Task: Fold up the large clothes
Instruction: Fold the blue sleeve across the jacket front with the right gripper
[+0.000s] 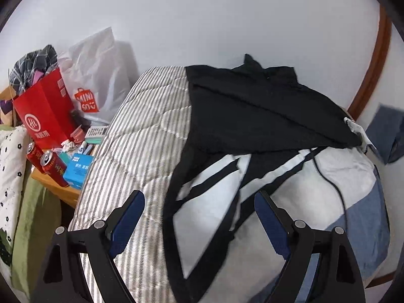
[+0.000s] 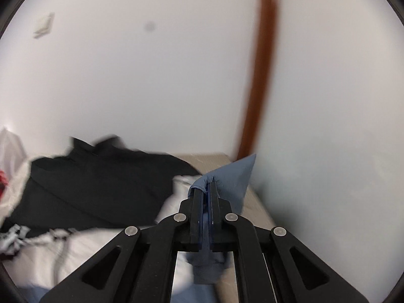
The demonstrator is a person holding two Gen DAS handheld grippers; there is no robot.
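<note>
The right gripper (image 2: 206,189) is pinching a corner of the blue cloth (image 2: 227,176) above the bed (image 1: 141,131), apparently to lift it for folding, while the left gripper (image 1: 199,204) is hovering wide apart, empty, over the black garment (image 1: 252,111).

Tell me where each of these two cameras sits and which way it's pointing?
Left wrist: rides on the left gripper, looking along its open jaws over the bed at the black garment, with a cluttered side table left.
Right wrist: rides on the right gripper, facing the white wall; its jaws are shut on blue cloth.
Shared: both show the black garment, the wall and the brown strip.
</note>
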